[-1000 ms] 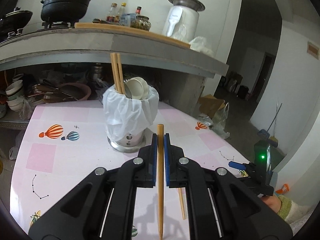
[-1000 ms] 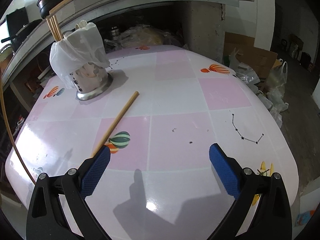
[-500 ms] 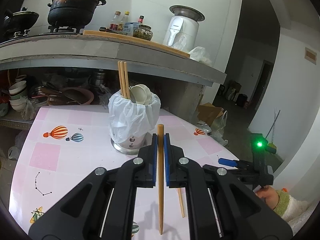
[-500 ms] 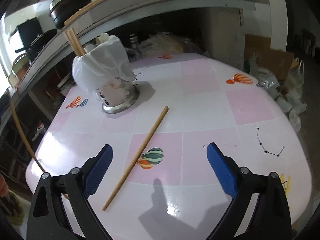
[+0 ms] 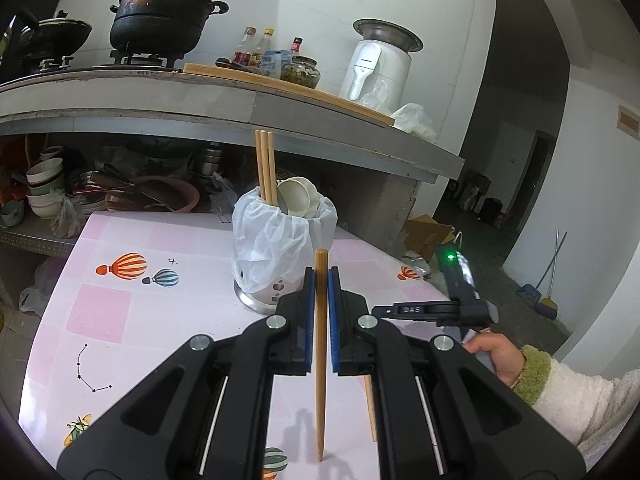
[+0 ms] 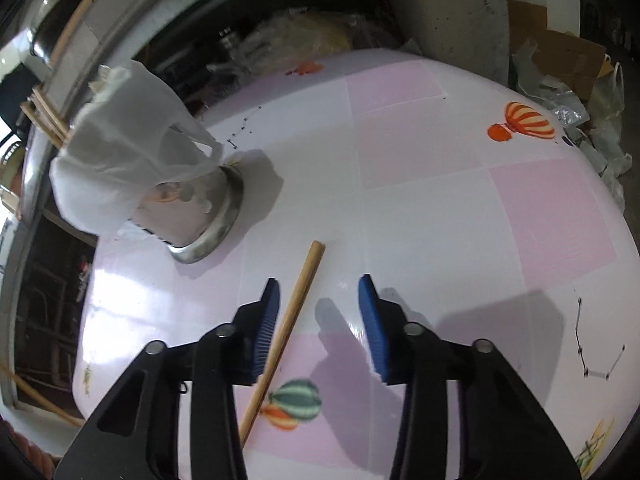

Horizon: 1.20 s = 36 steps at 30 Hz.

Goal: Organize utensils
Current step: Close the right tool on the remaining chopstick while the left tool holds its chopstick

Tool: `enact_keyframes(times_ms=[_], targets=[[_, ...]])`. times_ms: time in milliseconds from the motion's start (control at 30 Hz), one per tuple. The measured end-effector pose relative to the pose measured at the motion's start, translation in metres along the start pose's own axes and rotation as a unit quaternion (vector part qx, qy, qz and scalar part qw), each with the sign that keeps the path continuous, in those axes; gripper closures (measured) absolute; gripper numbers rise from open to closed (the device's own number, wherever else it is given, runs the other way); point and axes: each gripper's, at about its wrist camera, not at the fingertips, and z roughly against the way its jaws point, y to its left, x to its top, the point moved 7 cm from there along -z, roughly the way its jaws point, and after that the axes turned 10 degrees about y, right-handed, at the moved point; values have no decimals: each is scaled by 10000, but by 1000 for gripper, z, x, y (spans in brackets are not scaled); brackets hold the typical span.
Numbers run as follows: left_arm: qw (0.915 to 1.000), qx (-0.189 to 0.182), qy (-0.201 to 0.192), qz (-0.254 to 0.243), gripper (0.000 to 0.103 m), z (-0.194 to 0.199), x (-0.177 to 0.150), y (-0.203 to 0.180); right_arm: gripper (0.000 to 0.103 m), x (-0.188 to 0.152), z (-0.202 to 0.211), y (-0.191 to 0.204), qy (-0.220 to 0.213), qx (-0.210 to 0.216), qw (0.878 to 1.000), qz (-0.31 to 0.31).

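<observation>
My left gripper (image 5: 320,276) is shut on a wooden chopstick (image 5: 320,360) and holds it upright above the table, in front of the utensil holder (image 5: 280,240), a metal cup lined with a white plastic bag that holds chopsticks (image 5: 266,168) and white spoons (image 5: 298,196). My right gripper (image 6: 318,292) is open, low over the table, with a second chopstick (image 6: 294,312) lying between its jaws, close to the left pad. The holder (image 6: 160,184) stands to its upper left.
The table (image 5: 120,300) has a pink and white checked cover with balloon prints. A concrete counter (image 5: 200,108) with pots, bottles and an appliance overhangs the back. Bowls and pans (image 5: 44,192) crowd the shelf under it.
My right gripper has moved forward and down over the lying chopstick and its jaws have narrowed around it. My left gripper has kept hold of its chopstick and risen slightly.
</observation>
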Motion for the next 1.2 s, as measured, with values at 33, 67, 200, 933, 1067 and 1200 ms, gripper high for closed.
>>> enact_keyframes(times_ms=[33,67,200,933,1067,1200], targets=[[10000,2,-12,-6,98,0,0,0,68,3,-4,2,37,-52,10000,37],[10000,5,-21,-14,98,0,1,0,69,5,-6,3,68,-111,9999,79],[10000,7,-57,-56,98,0,4,1,76,11,-14,9,182,-287,9991,248],[9998,24,-204,-74,97,5,10,2,96,11,-39,37,340,-1533,9803,1196],[9997,38,-220,-71,97,6,10,2,96,9,-37,35,303,-1497,9808,1211],[9997,41,-230,-69,97,7,10,2,96,7,-33,36,280,-1362,9833,1175]])
